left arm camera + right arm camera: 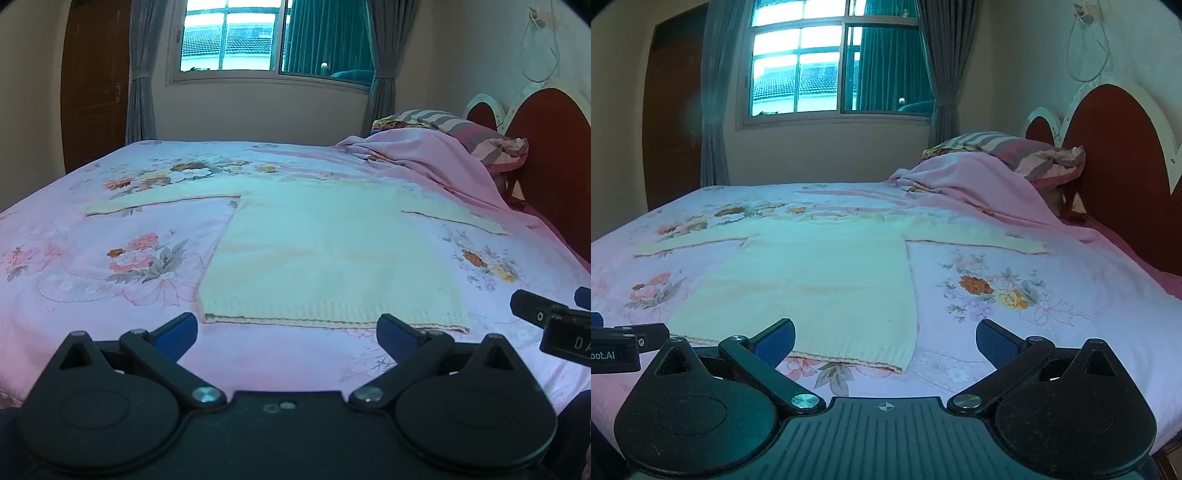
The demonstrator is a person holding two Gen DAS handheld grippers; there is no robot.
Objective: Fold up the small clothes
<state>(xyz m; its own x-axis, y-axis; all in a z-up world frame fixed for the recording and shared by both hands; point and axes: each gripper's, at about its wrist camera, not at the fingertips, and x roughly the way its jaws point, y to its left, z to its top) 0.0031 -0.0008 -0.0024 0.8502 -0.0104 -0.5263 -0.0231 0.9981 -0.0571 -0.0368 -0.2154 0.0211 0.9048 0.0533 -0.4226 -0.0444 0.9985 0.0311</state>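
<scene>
Lying flat mid-bed, the cream sweater [325,251] has both sleeves spread and its ribbed hem [332,319] nearest the tools. To the left, the left gripper [286,334] hovers before that hem, jaws wide and empty; rightward, the right gripper [884,341] does likewise near the hem's right corner. Pinching the floral bedsheet [110,295] along with the knit would likely drag it. Bare sheet flanks the sweater; the pink blanket [424,158] crowds the right sleeve.

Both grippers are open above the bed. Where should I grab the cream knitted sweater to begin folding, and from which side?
Take the cream knitted sweater by its outstretched sleeves: left gripper on the left cuff, right gripper on the right cuff, each approached from its outer side. It lies flat, sleeves spread wide, so the cuff ends are probably the easiest free edges to lift and fold inward.
</scene>
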